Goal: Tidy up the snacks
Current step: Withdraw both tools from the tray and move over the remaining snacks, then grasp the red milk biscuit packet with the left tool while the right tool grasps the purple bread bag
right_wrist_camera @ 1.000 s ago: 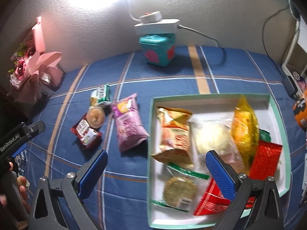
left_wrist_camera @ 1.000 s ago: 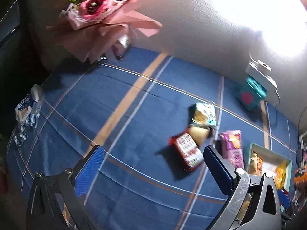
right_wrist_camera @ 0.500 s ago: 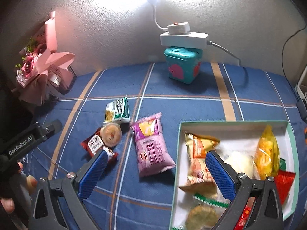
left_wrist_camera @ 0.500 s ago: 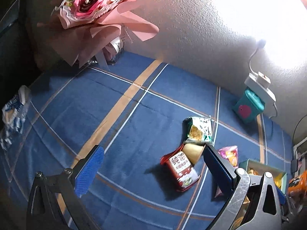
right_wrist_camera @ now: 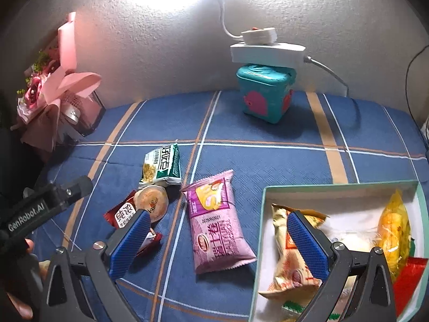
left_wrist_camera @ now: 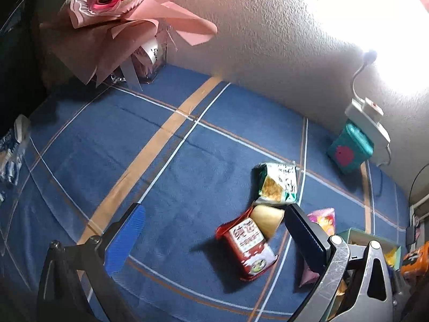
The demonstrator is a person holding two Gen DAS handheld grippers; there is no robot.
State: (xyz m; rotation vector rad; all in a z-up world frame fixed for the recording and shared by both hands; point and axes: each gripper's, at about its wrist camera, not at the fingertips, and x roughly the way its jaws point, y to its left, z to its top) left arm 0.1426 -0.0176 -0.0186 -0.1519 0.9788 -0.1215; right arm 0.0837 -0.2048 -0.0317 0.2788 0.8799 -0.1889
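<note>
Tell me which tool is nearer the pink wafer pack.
Right, by a judgement. The right tool hangs open just above the pink wafer pack; the left tool is open over the red packet beside it.

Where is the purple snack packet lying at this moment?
In the right wrist view the purple snack packet lies on the blue cloth, between the green-rimmed box and the round cup snack.

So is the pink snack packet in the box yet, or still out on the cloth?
Out. The pink snack packet lies flat on the blue cloth, left of the box and apart from its wall.
</note>
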